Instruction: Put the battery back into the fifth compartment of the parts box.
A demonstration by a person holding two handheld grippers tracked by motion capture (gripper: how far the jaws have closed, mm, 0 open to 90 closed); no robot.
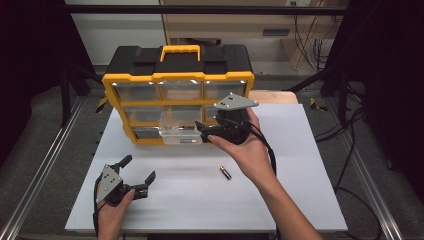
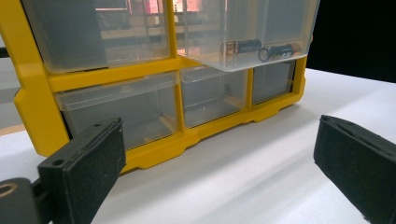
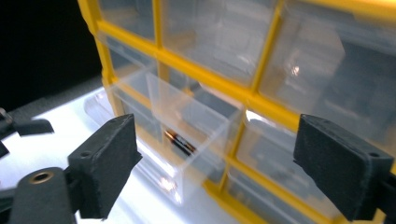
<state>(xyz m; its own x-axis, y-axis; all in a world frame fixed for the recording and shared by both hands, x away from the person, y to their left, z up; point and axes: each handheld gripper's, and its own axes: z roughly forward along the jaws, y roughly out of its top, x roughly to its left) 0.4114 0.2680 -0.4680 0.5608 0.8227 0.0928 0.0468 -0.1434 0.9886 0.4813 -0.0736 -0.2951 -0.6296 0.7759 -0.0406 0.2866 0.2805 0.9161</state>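
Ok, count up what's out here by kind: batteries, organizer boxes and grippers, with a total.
Batteries: 3, two in the pulled-out drawer, one loose on the table
Organizer box: 1
Grippers: 2, left gripper, right gripper
Total: 6

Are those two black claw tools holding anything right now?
No. The left gripper and the right gripper both stand open with nothing between their jaws. One battery lies loose on the table.

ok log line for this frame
left gripper open, low on table | right gripper open at pulled-out drawer | one battery loose
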